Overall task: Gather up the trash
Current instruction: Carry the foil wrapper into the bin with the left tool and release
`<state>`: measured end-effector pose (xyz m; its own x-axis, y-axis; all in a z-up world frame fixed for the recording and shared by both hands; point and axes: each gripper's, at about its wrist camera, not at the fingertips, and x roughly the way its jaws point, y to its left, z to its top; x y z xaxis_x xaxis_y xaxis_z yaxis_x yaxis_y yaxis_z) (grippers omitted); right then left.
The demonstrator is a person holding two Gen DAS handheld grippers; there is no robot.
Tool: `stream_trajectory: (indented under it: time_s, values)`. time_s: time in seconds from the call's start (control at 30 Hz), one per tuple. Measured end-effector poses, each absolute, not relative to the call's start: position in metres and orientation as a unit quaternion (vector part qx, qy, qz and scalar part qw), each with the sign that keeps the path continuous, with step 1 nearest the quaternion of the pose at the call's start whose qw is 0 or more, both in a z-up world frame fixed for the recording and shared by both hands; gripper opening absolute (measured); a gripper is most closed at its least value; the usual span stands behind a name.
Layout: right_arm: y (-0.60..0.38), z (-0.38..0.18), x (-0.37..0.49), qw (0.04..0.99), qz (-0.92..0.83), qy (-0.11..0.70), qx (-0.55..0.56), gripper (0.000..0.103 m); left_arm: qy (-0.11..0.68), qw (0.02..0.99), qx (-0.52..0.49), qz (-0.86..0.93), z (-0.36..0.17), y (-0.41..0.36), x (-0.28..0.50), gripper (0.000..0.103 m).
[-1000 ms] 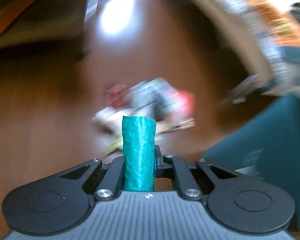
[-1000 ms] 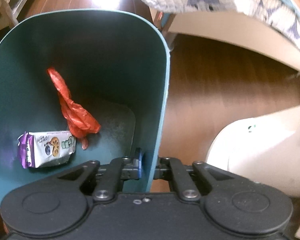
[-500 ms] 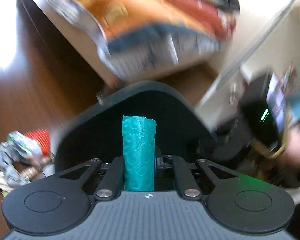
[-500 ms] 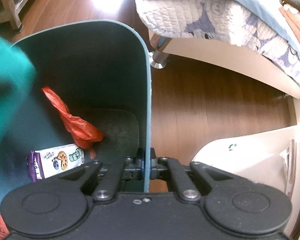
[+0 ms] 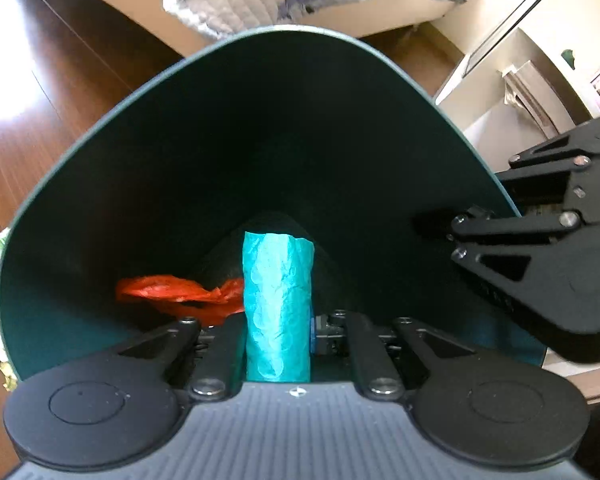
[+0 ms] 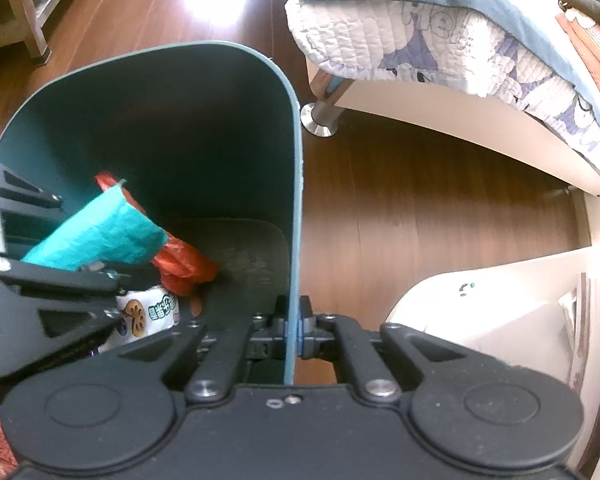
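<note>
Trash bin [image 6: 204, 128], dark teal, fills the left half of the right wrist view and stands on the wooden floor [image 6: 420, 220] beside the bed [image 6: 440, 64]. My right jaws [image 6: 294, 332] are clamped on its rim at the frame's lower centre. My left jaws [image 5: 278, 320], over its mouth, are opening with the teal wrapper [image 5: 278, 300] still between them. Inside, lower left, lie a red plastic bag [image 6: 184, 264] and a white snack packet [image 6: 148, 314].
</note>
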<state>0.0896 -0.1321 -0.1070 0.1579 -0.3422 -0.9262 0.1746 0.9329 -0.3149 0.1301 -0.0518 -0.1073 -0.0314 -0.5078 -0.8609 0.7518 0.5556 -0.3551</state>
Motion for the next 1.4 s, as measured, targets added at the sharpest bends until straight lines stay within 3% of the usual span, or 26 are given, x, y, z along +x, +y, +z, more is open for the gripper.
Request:
stream_trajectory:
  time_s: [0.1,0.17,0.2,0.43,0.5,0.7,1.0,1.23,1.4]
  values:
    - [-0.130,-0.107,0.092,0.756,-0.182,0.626,-0.060,0.002,0.562,0.681,0.111,-0.456,-0.109,-0.047,0.133,0.034]
    - [-0.131,-0.107,0.094,0.755,-0.191,0.626,-0.049,0.002,0.558,0.683,0.110,-0.459,-0.106,-0.040,0.133,0.072]
    - [-0.130,-0.107,0.095,0.754,-0.195,0.626,-0.046,0.002,0.555,0.685,0.106,-0.460,-0.104,-0.035,0.132,0.077]
    - [-0.125,-0.109,0.102,0.740,-0.197,0.641,-0.057,0.003,0.545,0.690,0.089,-0.469,-0.083,-0.005,0.135,0.078]
    - [-0.128,-0.109,0.103,0.738,-0.191,0.646,-0.052,0.004,0.537,0.692,0.072,-0.477,-0.079,0.003,0.140,0.082]
    - [-0.136,-0.109,0.104,0.743,-0.172,0.645,-0.046,0.005,0.541,0.684,0.076,-0.483,-0.088,-0.015,0.144,0.084]
    - [-0.135,-0.105,0.096,0.756,-0.168,0.632,-0.043,0.005,0.417,0.699,0.258,-0.520,-0.067,-0.039,0.084,0.084]
    - [-0.138,-0.102,0.088,0.770,-0.166,0.616,-0.025,0.006,0.417,0.679,0.319,-0.513,-0.078,-0.059,0.074,0.084]
    - [-0.139,-0.100,0.086,0.779,-0.158,0.606,-0.024,0.007,0.436,0.689,0.282,-0.505,-0.066,-0.051,0.086,0.084]
